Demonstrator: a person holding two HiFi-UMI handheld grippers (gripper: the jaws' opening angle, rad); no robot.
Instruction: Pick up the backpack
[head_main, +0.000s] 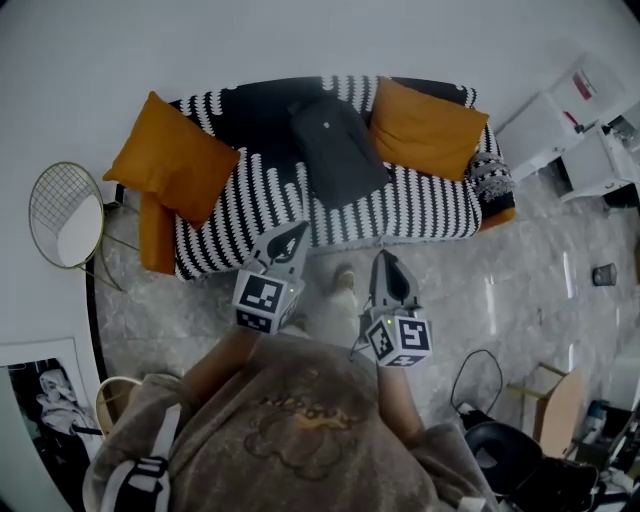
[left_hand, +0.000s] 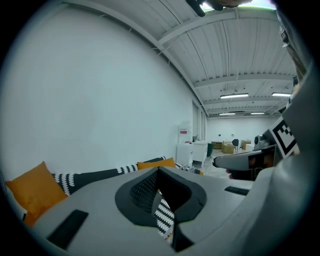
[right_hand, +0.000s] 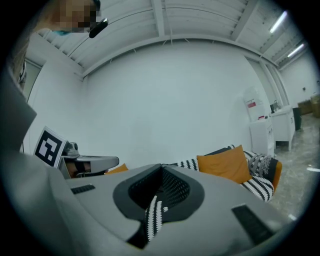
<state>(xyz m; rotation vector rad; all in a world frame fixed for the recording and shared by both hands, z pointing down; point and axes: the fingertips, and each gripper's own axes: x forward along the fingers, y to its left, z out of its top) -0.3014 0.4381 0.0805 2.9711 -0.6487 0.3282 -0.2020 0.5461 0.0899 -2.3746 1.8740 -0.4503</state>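
Observation:
The dark grey backpack lies flat on a black-and-white striped sofa, between two orange cushions. Both grippers hover side by side over the floor just short of the sofa's front edge, pointing at it. My left gripper is shut and empty, nearly at the sofa's edge below the backpack. The right gripper is shut and empty, a little further back. In both gripper views the closed jaws cover the backpack; only the striped cover and an orange cushion show.
A round wire side table stands left of the sofa. White cabinets are at the upper right. A cable loop, a cardboard box and a black chair sit on the marble floor at the lower right. The person's foot is between the grippers.

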